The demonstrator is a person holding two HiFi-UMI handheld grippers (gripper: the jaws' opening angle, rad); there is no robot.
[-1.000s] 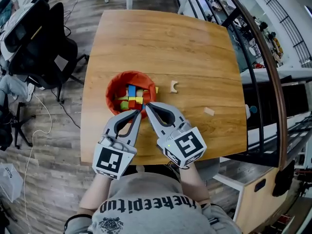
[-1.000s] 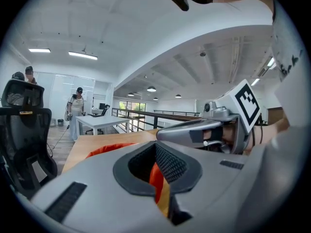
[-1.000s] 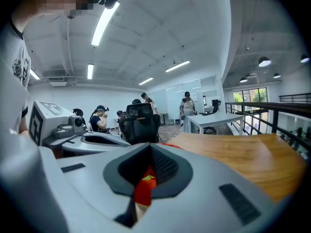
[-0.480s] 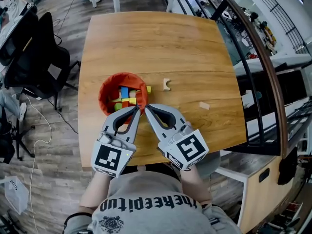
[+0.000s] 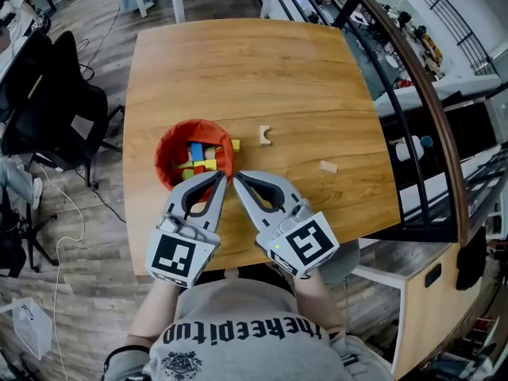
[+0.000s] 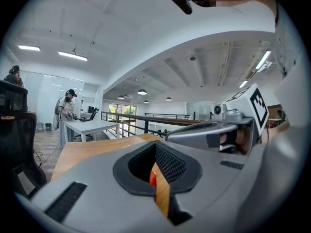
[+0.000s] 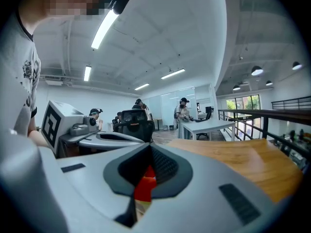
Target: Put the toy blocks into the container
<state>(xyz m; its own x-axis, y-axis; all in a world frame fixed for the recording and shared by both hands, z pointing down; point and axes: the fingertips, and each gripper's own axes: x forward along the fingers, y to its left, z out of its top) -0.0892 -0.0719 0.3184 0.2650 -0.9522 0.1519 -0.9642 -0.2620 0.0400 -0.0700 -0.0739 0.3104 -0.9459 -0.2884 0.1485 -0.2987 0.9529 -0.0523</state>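
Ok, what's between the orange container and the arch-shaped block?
In the head view, a small yellow block lies by the rim of the orange container; beyond it, only bare table up to the arch-shaped block.

One container (image 5: 163,154); two pale loose blocks (image 5: 265,136) (image 5: 328,166).

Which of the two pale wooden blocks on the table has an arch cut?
The arched block nearer the red container; the plain block lies farther right.

Our head view has drifted: the counter (image 5: 238,70), red container (image 5: 165,143), arch block (image 5: 264,135) and flat block (image 5: 328,166) now sit further left.
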